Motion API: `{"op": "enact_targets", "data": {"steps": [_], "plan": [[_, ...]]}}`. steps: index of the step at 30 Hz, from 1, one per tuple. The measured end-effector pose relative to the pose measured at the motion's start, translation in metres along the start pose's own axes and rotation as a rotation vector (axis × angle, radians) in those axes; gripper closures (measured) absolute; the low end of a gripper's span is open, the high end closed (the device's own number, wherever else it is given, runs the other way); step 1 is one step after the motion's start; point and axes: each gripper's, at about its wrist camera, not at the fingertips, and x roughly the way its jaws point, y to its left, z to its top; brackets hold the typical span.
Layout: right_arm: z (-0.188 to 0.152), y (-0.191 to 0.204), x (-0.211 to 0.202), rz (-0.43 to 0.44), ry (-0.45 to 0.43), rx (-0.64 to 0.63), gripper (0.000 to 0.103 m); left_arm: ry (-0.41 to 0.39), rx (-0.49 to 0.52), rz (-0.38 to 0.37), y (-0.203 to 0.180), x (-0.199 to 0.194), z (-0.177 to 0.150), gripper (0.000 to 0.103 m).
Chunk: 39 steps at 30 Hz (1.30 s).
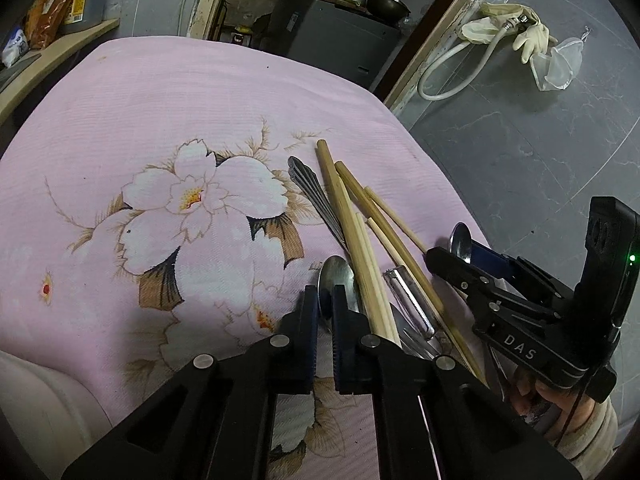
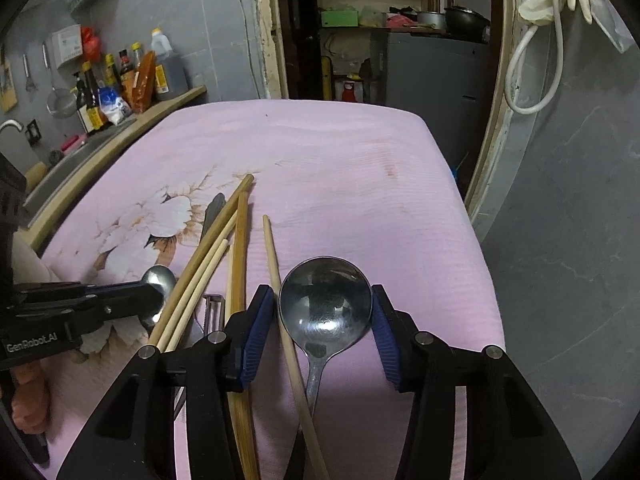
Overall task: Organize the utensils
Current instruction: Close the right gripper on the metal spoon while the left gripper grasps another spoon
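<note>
A pile of utensils lies on a pink floral cloth (image 1: 160,112): several wooden chopsticks (image 1: 360,248), a peeler (image 1: 408,300), a fan-shaped metal handle (image 1: 308,188) and two metal spoons. My left gripper (image 1: 324,300) is shut on the small spoon (image 1: 340,280), gripping its bowl; this also shows in the right wrist view (image 2: 160,284). My right gripper (image 2: 324,312) is open, its fingers on either side of the large spoon (image 2: 324,300), which lies flat with one chopstick (image 2: 280,296) beside it. In the left wrist view the right gripper (image 1: 460,256) sits over that spoon (image 1: 460,240).
The cloth-covered table (image 2: 360,152) ends near a grey tiled wall (image 2: 560,240) on the right. A counter with bottles (image 2: 120,76) stands at the left. A doorway with shelves and pots (image 2: 400,20) lies behind. A white hose and gloves (image 1: 512,36) hang on the wall.
</note>
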Motion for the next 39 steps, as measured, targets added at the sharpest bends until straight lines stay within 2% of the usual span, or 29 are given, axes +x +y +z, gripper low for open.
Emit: {"op": "enact_targets", "data": {"steps": [2,13,21,29,39], "plan": [[0.0,0.001,0.001,-0.008,-0.001,-0.001,0.061,0.0,0.0,0.0,0.0,0.0,0.0,0.099],[-0.001,0.001,-0.001,-0.01,-0.017,0.002,0.062,-0.002,0.002,-0.001,0.0,-0.001,-0.001,0.1],[-0.003,0.009,-0.01,-0.023,-0.065,-0.033,0.062,-0.033,0.046,-0.012,-0.01,-0.009,-0.003,0.101],[-0.007,0.027,-0.026,-0.061,-0.151,-0.112,0.062,-0.133,0.099,0.007,-0.022,-0.024,-0.01,0.103],[-0.014,0.048,-0.044,-0.099,-0.239,-0.189,0.062,-0.289,0.198,0.085,-0.041,-0.049,-0.032,0.103]]}}
